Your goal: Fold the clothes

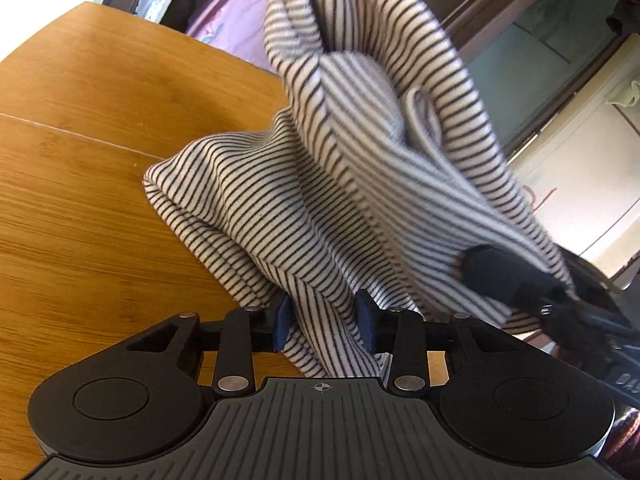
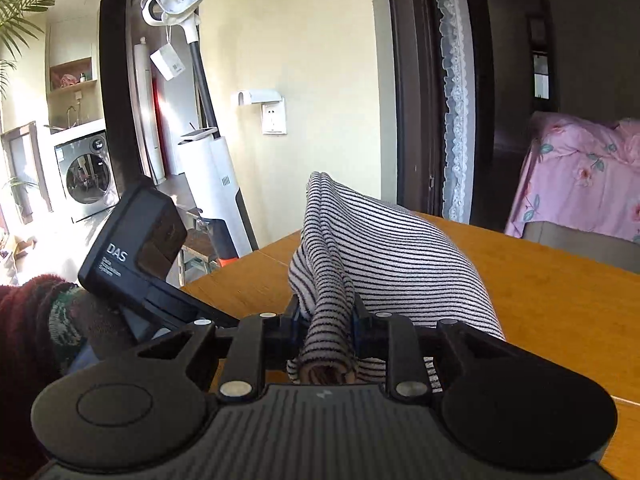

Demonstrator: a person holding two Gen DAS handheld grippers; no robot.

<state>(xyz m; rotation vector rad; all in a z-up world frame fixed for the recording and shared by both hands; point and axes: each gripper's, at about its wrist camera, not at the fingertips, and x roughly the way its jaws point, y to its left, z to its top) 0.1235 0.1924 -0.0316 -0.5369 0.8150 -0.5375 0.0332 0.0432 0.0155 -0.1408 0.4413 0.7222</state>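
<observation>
A white garment with thin dark stripes [image 1: 360, 160] is lifted in a bunched heap over the wooden table [image 1: 80, 160]. My left gripper [image 1: 323, 320] is shut on a thick fold at the garment's lower edge, and cloth fills the gap between its blue pads. My right gripper [image 2: 326, 320] is shut on another rolled fold of the striped garment [image 2: 380, 248], which slopes down from it onto the table [image 2: 560, 300]. In the left wrist view, the right gripper's black fingers [image 1: 500, 276] show at the right under the cloth. The left gripper's body [image 2: 132, 248] appears at the left of the right wrist view.
The table's far edge runs close behind the garment. Beyond it are a pink floral cover [image 2: 580, 168], an upright vacuum [image 2: 212, 168] against the wall and a washing machine [image 2: 86, 176]. A dark red sleeve [image 2: 24, 320] is at the lower left.
</observation>
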